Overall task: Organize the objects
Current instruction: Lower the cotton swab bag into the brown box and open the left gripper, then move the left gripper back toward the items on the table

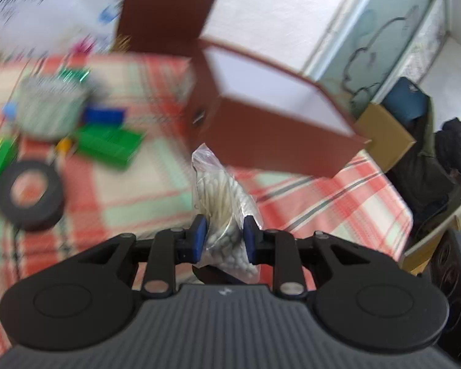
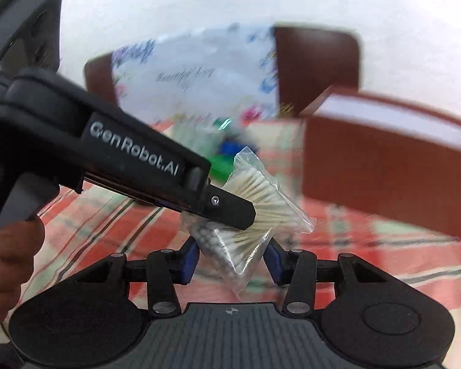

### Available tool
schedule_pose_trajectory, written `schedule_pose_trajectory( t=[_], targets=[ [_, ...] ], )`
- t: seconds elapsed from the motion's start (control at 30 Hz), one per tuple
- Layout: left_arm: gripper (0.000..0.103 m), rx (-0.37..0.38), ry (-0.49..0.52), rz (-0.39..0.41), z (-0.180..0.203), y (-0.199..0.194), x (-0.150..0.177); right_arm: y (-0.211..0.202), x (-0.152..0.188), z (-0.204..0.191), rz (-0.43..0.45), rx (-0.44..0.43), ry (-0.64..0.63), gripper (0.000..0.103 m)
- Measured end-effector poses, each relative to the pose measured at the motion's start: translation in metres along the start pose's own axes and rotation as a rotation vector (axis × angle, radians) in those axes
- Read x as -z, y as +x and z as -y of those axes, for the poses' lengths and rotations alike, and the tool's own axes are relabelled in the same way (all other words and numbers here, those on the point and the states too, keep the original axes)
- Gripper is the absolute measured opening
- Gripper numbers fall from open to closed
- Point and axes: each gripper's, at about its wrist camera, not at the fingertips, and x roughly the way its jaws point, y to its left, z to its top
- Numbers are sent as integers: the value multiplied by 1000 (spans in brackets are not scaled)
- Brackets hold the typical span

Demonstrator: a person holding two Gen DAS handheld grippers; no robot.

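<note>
Left gripper (image 1: pixel 224 240) clamped on swab bag (image 1: pixel 221 203), held before the box (image 1: pixel 261 129).
Right view alone shows right gripper (image 2: pixel 230 261) pads flanking bag; contact unclear. Left view alone shows tape (image 1: pixel 29 195), left of box.

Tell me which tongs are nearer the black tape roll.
Left. The left tongs, shut on the swab bag, have the tape roll just off to their left; the right tongs sit further away, across the bag.
</note>
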Motion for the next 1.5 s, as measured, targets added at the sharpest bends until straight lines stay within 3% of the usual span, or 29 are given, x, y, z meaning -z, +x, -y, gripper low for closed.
schedule_pose_trajectory(
  t=[0.2, 0.47, 0.53, 0.57, 0.6, 0.67, 0.8, 0.87, 0.97, 1.1, 1.13, 1.2, 1.33, 1.5],
  targets=[
    [28, 53, 143, 99, 65, 22, -59, -15, -41, 52, 172, 156, -1, 44],
    [32, 104, 333, 145, 137, 94, -112, 7, -82, 144, 211, 350, 7, 45],
    [50, 75, 348, 140, 147, 114, -119, 28, -89, 165, 158, 417, -5, 63],
    [68, 16, 343, 131, 148, 124, -119, 38, -90, 174, 124, 463, 2, 78],
    [71, -53, 336, 121, 148, 133, -119, 42, -89, 180, 116, 486, 22, 77],
    [71, -87, 330, 119, 142, 134, -112, 37, -84, 185, 140, 462, 77, 71],
    [78, -128, 368, 189, 136, 104, -87, 21, -61, 164, 234, 475, 156, 76],
    [79, -138, 398, 215, 132, 85, -73, 17, -49, 154, 238, 444, 206, 76],
    [81, -158, 422, 216, 124, 65, -49, 4, -37, 156, 151, 352, 267, 76],
    [82, -202, 399, 149, 99, 56, -16, 30, -2, 127, -66, 212, 314, 76],
    [82, -224, 384, 118, 88, 56, -7, 37, 5, 116, -106, 189, 304, 79],
    [83, -284, 335, 62, 61, 53, 11, 42, 7, 85, -116, 215, 168, 79],
    [82, -412, 100, -14, -9, 29, 35, 40, 12, 42, -145, 165, 27, 79],
    [82, -546, 28, 67, -62, -25, 57, 52, 17, 6, -169, 94, -29, 79]
  ],
)
